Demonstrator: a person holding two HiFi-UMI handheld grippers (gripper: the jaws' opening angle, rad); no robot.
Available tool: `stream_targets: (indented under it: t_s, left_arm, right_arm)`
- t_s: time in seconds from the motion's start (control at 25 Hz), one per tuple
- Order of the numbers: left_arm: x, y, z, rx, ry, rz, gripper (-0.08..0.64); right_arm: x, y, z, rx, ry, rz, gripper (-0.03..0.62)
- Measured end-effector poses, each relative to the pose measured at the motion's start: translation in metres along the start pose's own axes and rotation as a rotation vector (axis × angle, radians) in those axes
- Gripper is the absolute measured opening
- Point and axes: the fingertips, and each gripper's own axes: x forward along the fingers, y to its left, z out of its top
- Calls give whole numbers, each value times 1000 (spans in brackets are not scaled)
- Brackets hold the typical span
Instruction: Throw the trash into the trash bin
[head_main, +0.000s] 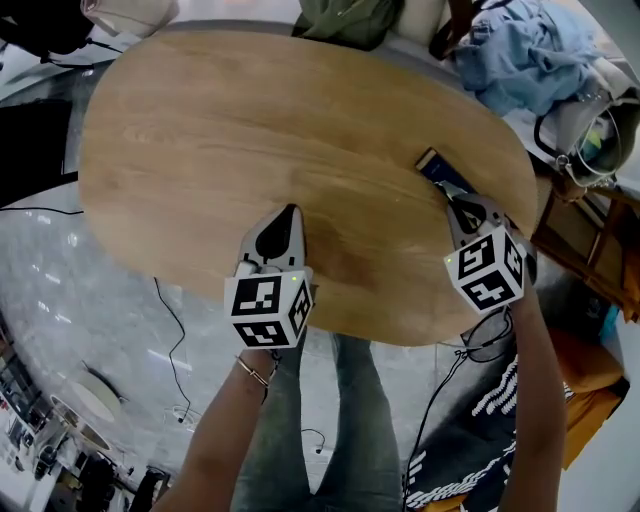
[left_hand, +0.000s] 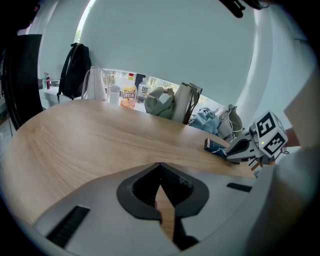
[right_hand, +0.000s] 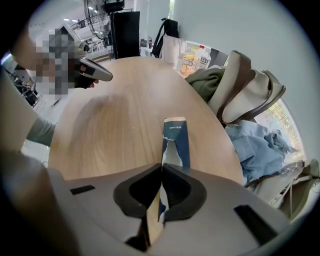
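Our right gripper (right_hand: 161, 167) has its jaws clenched on the near end of a torn dark blue wrapper (right_hand: 176, 142). The rest of the packet runs away from the jaws toward 12 o'clock in the right gripper view, and as far as we can tell it lies flat on the wooden table (right_hand: 115, 125). Our left gripper (left_hand: 160, 167) has its jaws pressed together at the tips with nothing between them; only bare wood shows through the gap below.

In the head view the wrapper (head_main: 440, 170) sits near the table's (head_main: 250, 120) edge at about 3 o'clock from its middle, with the right gripper (head_main: 462, 212) tipped steeply down onto it. The left gripper (head_main: 290, 215) hangs over the near edge at about 6 o'clock, well apart from the trash. A heap of clothes and bags (head_main: 520, 50) crowds the far side from 12 to 2 o'clock.

We judge the task to be at its start. The pinch on the trash looks made, but the wrapper does not look lifted off the wood yet. We cannot find a trash bin in any view, so the lift, the carry to the bin and the drop all remain. The grip is on a thin, torn end, which could slip or tear further.
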Motion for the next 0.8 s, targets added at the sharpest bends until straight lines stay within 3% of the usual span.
stream_targets:
  t_s: [0.44,0.68,0.8]
  left_arm:
    - [1,-16,5,59,13,-42,9]
    - [3,-48,4,109,25,-90,9]
    - [5,-72,5,163,33,-140,9]
  right_arm:
    - [-16,1,-3,98,-38,-13,12]
    - [-35,-4,-29,195,-56,-40,11]
    - [-48,-3,-53,290,-69,-73,11]
